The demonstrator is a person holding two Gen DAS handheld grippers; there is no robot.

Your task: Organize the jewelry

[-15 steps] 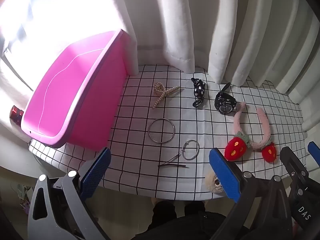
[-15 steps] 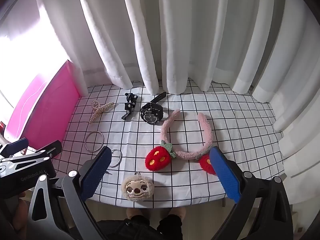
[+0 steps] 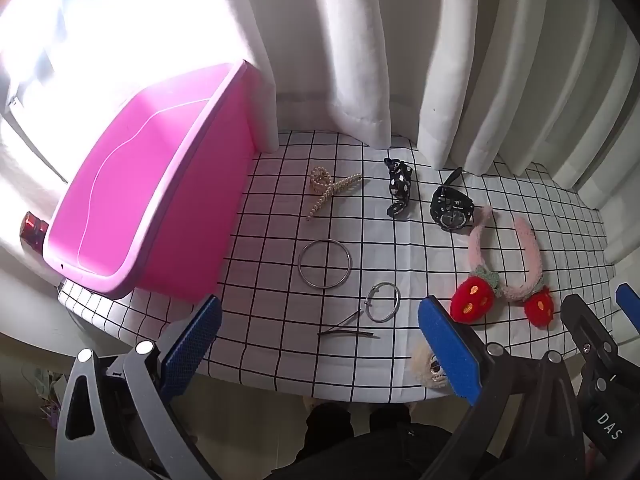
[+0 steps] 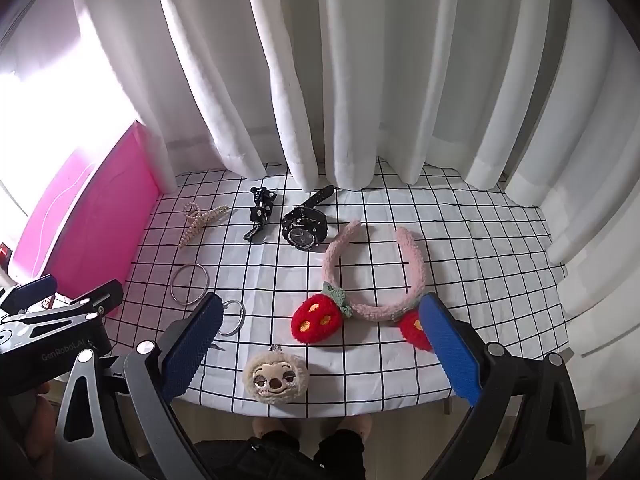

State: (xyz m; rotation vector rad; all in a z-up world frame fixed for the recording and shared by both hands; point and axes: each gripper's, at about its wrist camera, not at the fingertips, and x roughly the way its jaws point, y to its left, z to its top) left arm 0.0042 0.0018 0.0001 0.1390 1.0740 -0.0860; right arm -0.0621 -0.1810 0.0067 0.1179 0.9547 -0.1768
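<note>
The left tongs [image 3: 318, 344] and the right tongs [image 4: 320, 344] both hang over the near edge of the worktop [image 4: 480, 240], which wears a white cloth with a black grid; each pair gapes wide with nothing between its blue pads.

Taking the black wristwatch [image 4: 303, 229] as landmark: just left of it lies the black polka-dot hair bow [image 4: 261, 210], and further left the beige pearl claw clip [image 4: 202, 218]. Just right of the watch, and nearer the edge, lies the pink fuzzy headband with red strawberry ends [image 4: 370, 280], one tip close to the watch. Well in front of the watch and to its left lie the large plain silver bangle [image 3: 325, 264], then the smaller silver bangle [image 3: 383, 302] and, beside that, a thin dark hairpin [image 3: 346, 330]. Straight in front of the watch, at the near edge, rests a beige plush sloth-face charm [image 4: 276, 376]. Far left of the watch stands the bright pink plastic bin [image 3: 132, 216], at the worktop's left end, and white curtains [image 4: 360, 80] hang behind.
</note>
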